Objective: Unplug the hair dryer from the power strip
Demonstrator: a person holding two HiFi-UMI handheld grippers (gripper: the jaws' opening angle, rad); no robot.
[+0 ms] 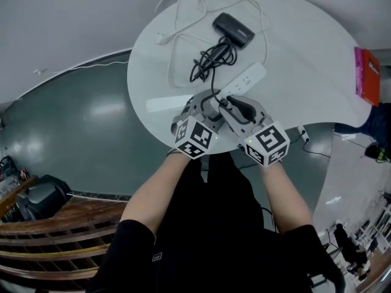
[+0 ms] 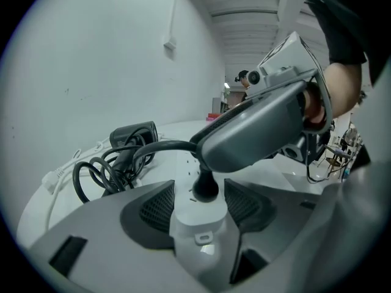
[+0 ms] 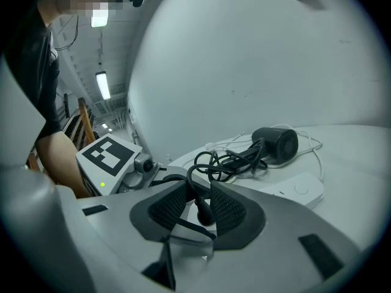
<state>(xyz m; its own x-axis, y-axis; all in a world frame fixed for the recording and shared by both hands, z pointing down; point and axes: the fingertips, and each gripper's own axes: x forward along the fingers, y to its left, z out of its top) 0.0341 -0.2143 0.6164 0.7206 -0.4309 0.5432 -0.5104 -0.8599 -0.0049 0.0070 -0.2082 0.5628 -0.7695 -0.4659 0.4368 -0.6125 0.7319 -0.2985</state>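
Note:
A white power strip (image 1: pixel 244 81) lies on the round white table (image 1: pixel 305 54), and the hair dryer's black plug (image 2: pixel 204 188) stands in its near end. The black hair dryer (image 1: pixel 233 29) rests farther back, its cord (image 1: pixel 211 60) coiled between the two. My left gripper (image 1: pixel 204 102) is open and straddles the strip's near end (image 2: pixel 195 224), one pad on each side. My right gripper (image 1: pixel 235 105) comes in from the right over the plug (image 3: pixel 204 212). Its pads stand close on both sides of the plug, with a sliver of gap on the left.
A thin white cable (image 1: pixel 177 17) loops around the hair dryer at the table's far side. A red and pink box (image 1: pixel 366 75) sits at the right rim. The table's near edge is just under my hands, with grey floor to the left.

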